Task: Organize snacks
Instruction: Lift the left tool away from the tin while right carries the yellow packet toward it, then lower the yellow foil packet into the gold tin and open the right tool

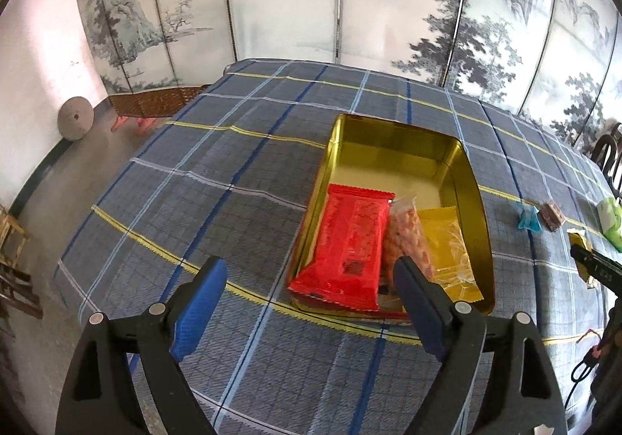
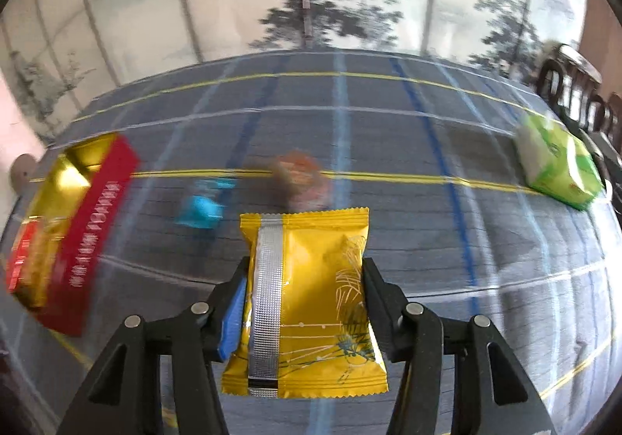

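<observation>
A gold tin box (image 1: 472, 182) lies on the checked tablecloth and holds a red packet (image 1: 346, 244), a clear bag of orange snacks (image 1: 406, 236) and a yellow packet (image 1: 447, 236). My left gripper (image 1: 309, 275) stands open just in front of the tin, nothing between its blue pads. My right gripper (image 2: 305, 279) is shut on a yellow packet (image 2: 311, 303), held above the cloth. In the right wrist view the tin box (image 2: 58, 201) with its red side sits at the left, with a blue candy (image 2: 202, 207) and a brownish snack (image 2: 299, 178) lying blurred beyond the packet.
A green and white packet (image 2: 556, 163) lies at the far right of the cloth. Also on the cloth are a blue candy (image 1: 528, 219), a brown snack (image 1: 554, 215) and the green packet (image 1: 612, 219). A painted folding screen (image 1: 311, 7) stands behind the table; dark chairs (image 2: 583, 96) at right.
</observation>
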`<state>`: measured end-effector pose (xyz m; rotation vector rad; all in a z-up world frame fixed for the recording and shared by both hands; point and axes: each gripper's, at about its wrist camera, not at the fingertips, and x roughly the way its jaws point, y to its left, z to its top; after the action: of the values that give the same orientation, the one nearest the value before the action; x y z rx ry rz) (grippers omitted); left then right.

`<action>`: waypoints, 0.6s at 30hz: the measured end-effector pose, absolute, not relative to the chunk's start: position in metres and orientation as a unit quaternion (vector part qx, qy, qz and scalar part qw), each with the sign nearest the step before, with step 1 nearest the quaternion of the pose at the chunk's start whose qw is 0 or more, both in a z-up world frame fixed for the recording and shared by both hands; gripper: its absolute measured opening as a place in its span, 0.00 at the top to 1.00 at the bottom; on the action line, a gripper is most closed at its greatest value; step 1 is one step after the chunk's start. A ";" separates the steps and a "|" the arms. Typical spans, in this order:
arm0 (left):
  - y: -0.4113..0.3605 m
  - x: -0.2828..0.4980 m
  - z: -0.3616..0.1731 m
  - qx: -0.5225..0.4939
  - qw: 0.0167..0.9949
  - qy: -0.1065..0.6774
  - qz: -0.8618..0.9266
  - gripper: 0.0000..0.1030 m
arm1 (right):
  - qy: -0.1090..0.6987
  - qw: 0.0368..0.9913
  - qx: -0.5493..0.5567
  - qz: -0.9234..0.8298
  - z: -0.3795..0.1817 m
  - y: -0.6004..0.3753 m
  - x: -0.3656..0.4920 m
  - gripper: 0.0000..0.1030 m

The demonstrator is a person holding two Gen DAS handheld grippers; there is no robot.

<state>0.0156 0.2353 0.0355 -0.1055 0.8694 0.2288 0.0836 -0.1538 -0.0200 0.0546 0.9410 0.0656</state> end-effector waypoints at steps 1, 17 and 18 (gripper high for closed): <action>0.238 0.014 0.036 -0.054 0.899 0.420 0.114 0.16 | 0.453 0.890 0.027 0.044 -0.016 -0.145 0.083 0.47; 0.287 -0.008 0.036 -0.078 0.888 0.424 0.159 0.15 | 0.445 0.877 -0.024 0.180 0.011 0.020 0.070 0.47; 0.289 -0.009 0.036 -0.079 0.888 0.423 0.162 0.15 | 0.446 0.876 -0.027 0.184 0.011 0.026 0.070 0.47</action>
<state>-0.0092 0.2892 0.0357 -0.1633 0.8798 0.3357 0.0697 0.0260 0.0106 -0.0559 0.9305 0.3832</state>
